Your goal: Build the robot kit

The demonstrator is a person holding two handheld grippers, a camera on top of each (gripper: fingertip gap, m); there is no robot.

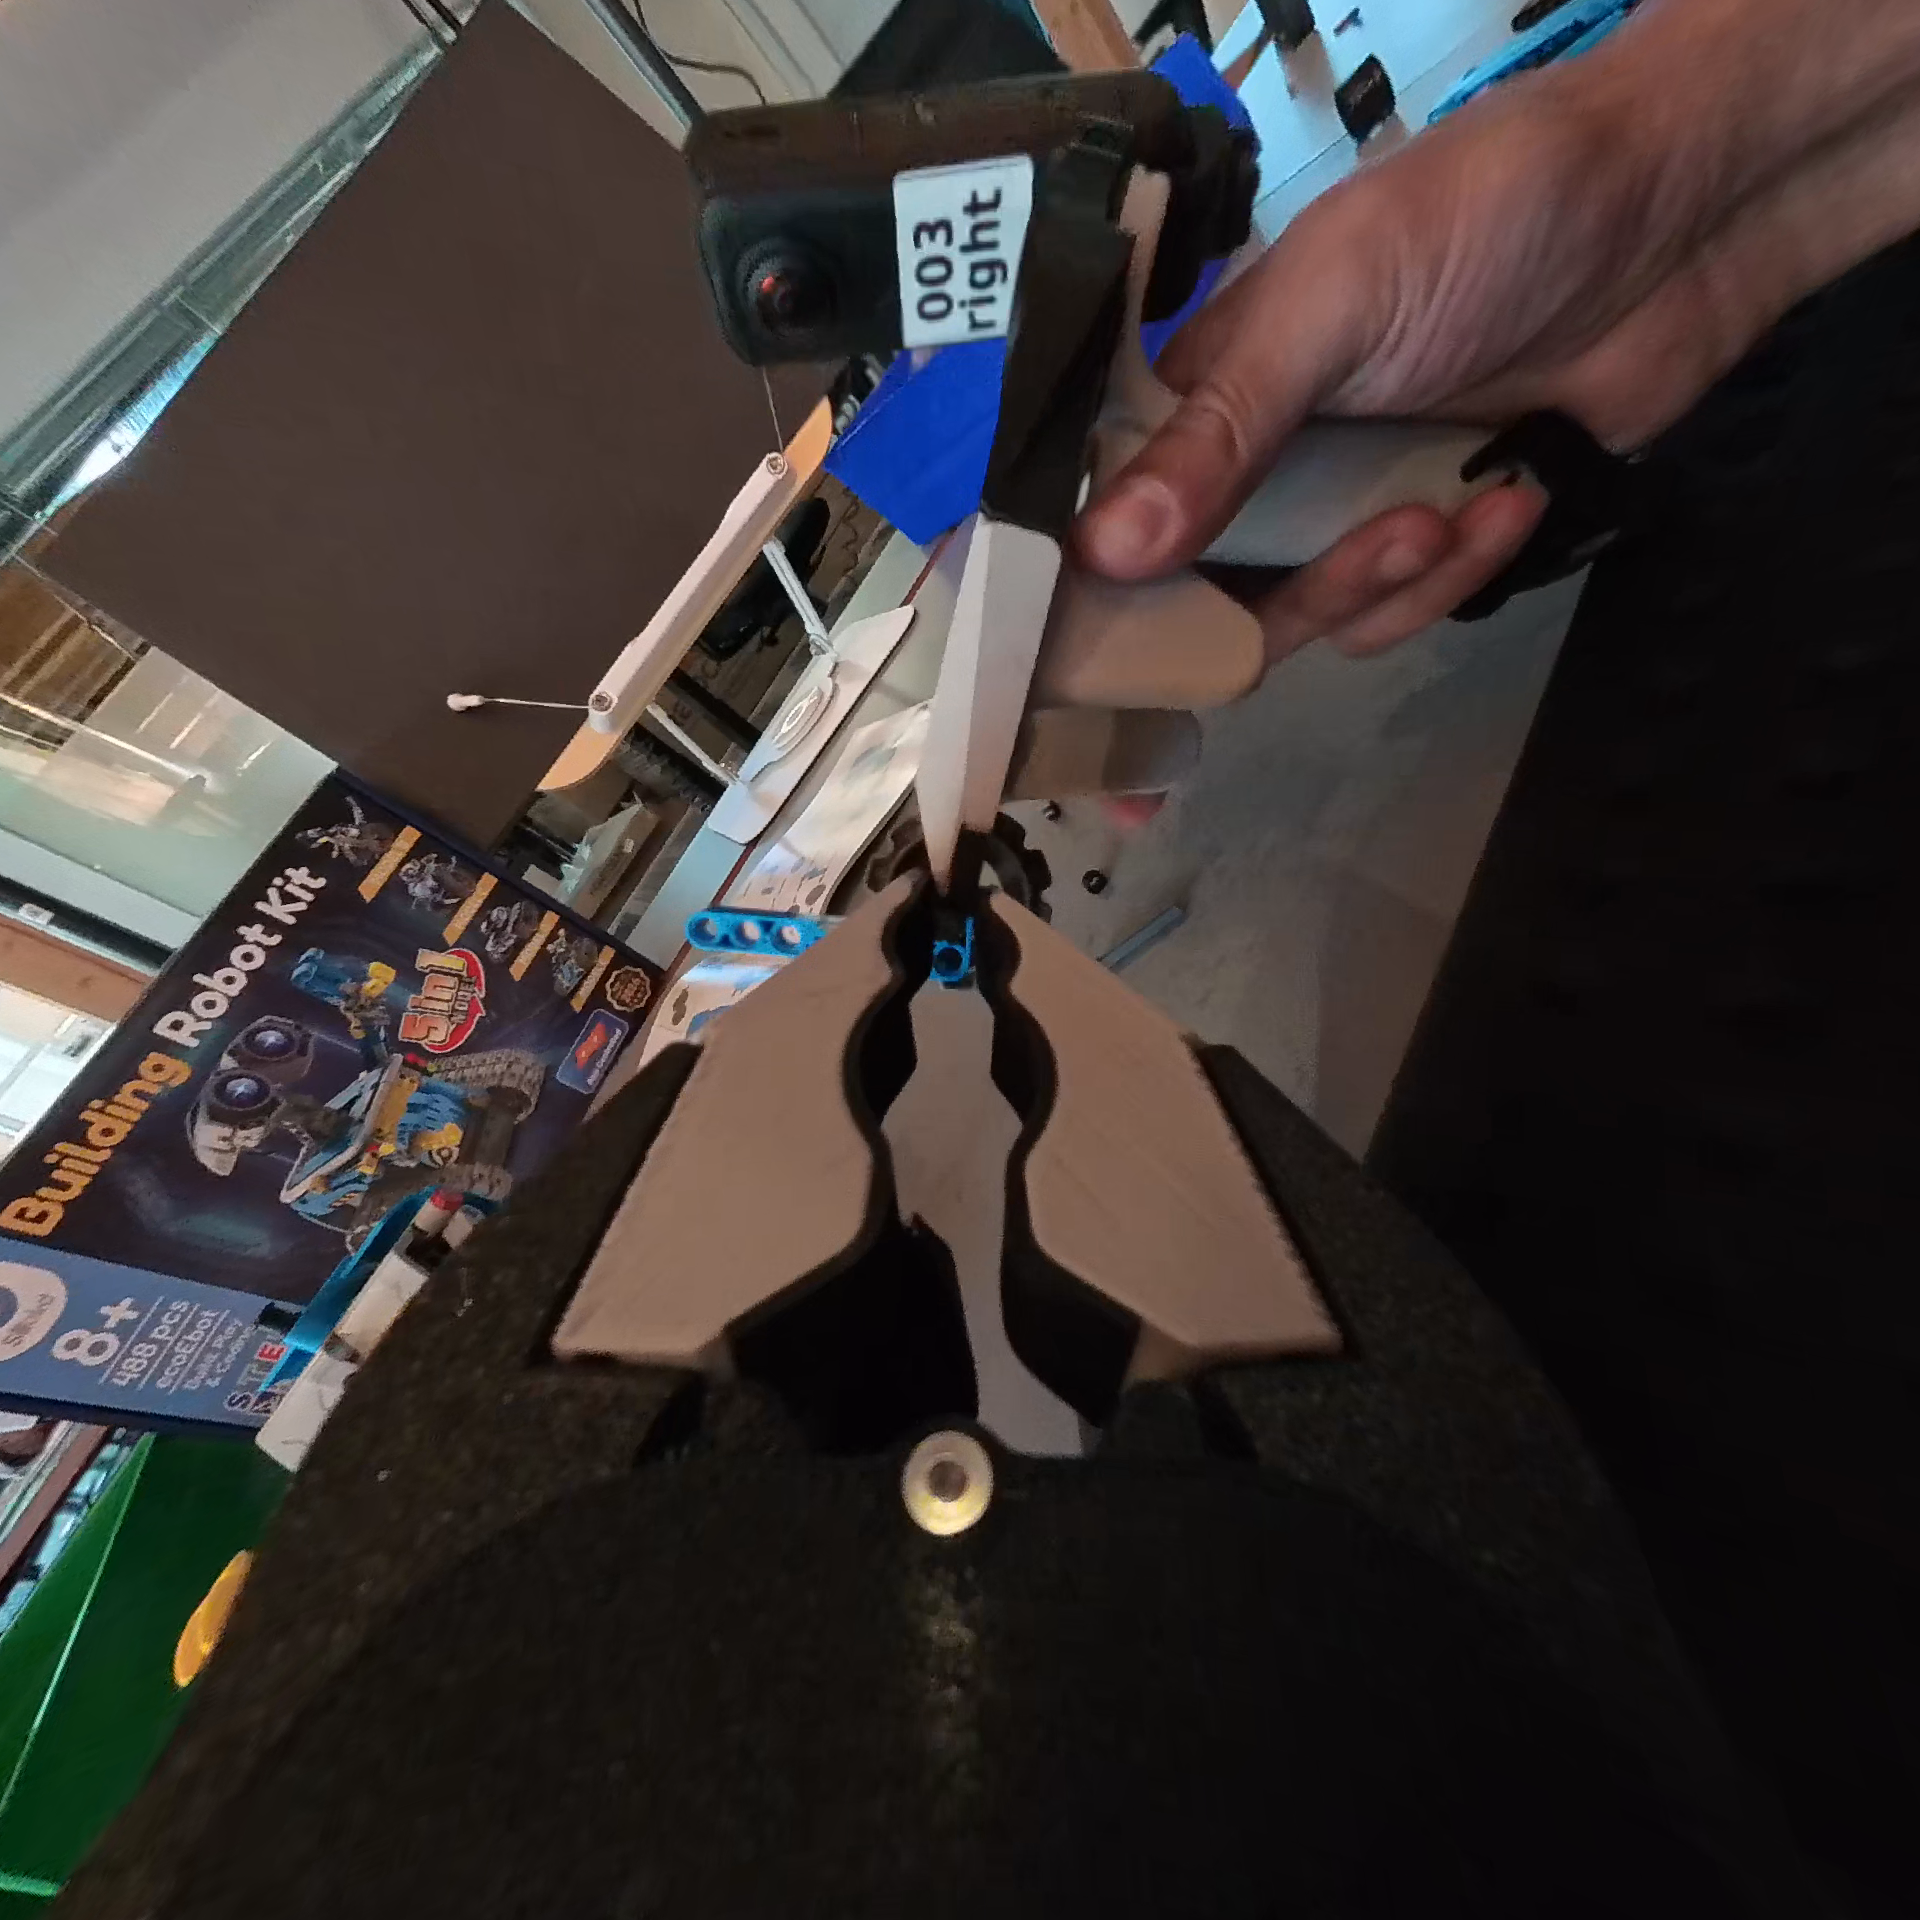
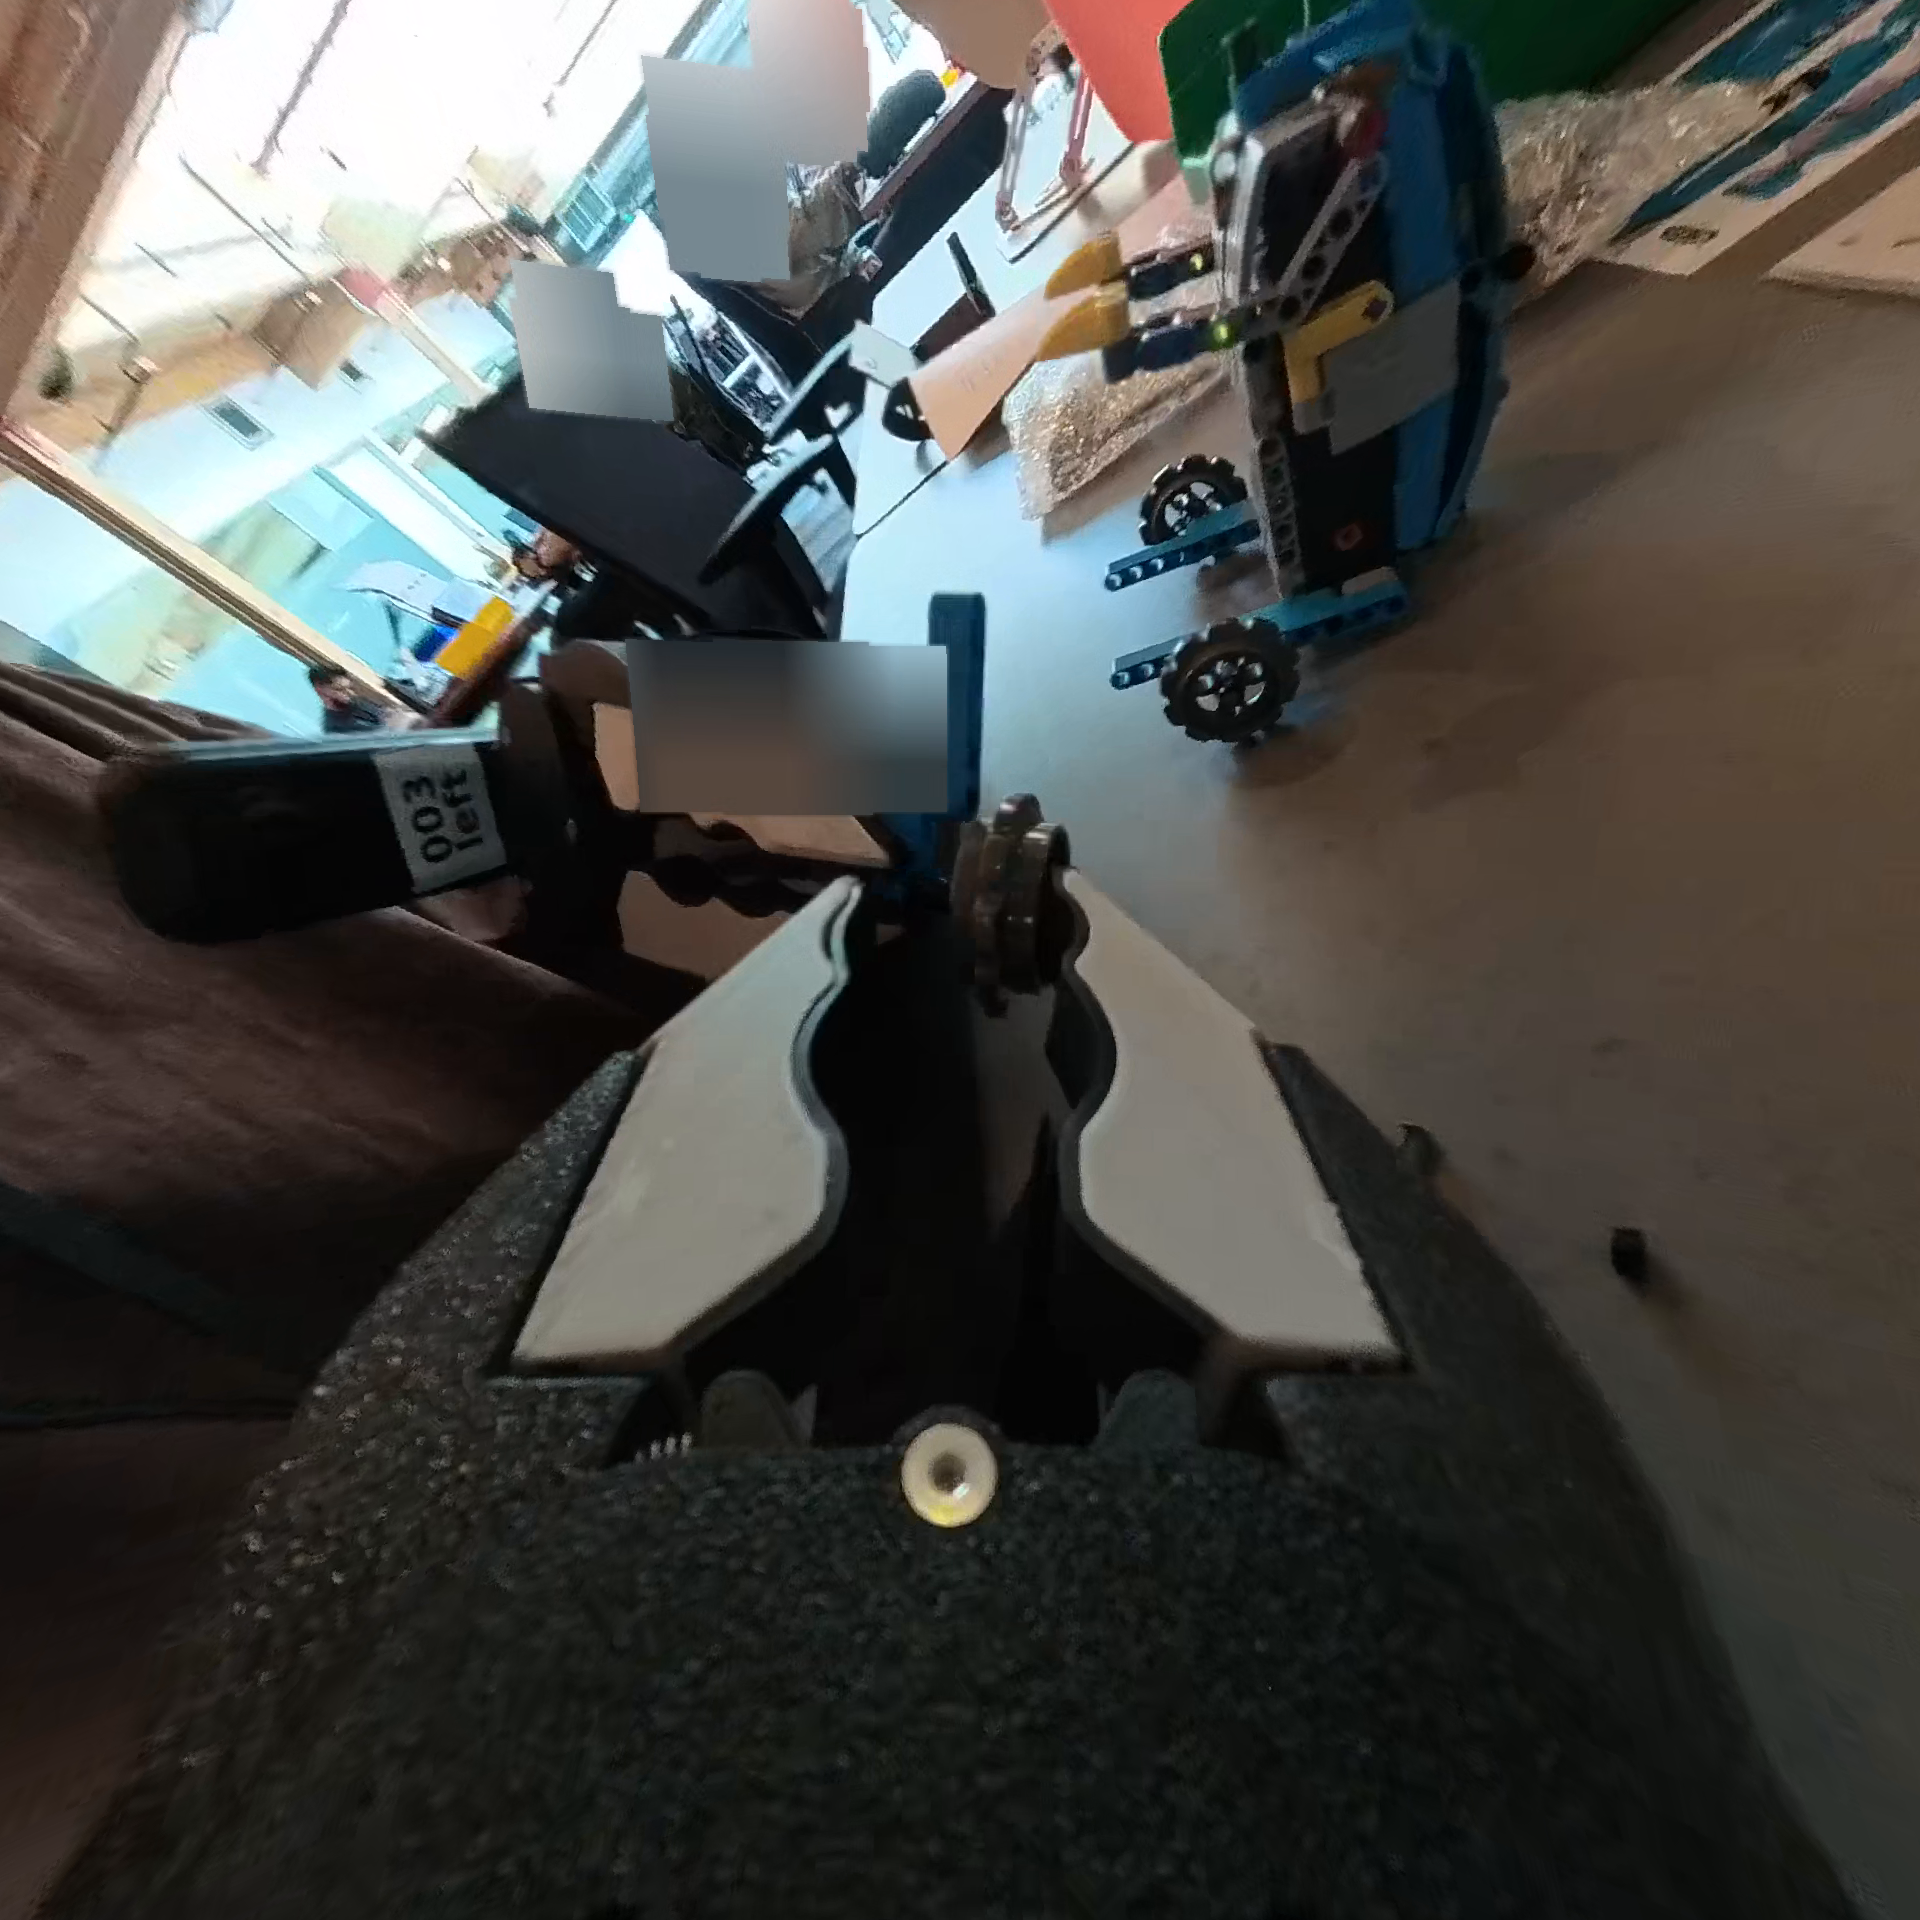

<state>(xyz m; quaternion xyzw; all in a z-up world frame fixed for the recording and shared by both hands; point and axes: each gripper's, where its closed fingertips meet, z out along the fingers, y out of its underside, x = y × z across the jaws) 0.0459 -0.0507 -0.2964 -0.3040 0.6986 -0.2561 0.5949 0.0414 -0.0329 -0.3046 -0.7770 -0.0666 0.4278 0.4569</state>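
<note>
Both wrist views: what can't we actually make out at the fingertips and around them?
- Left wrist view: left gripper pinches a small blue piece; its shape is hidden by the fingertips.
- Right wrist view: right gripper holds a dark toothed wheel; the join to the blue beam is hidden behind the tips, partly by a mosaic patch.
- Right wrist view: small black bit on the table, too small to identify.

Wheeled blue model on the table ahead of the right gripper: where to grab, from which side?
Grip the blue model across its broad main body, coming from the side away from the table. The beams carrying the wheels and the yellow claws stick out thin and would likely flex or pop off.
</note>
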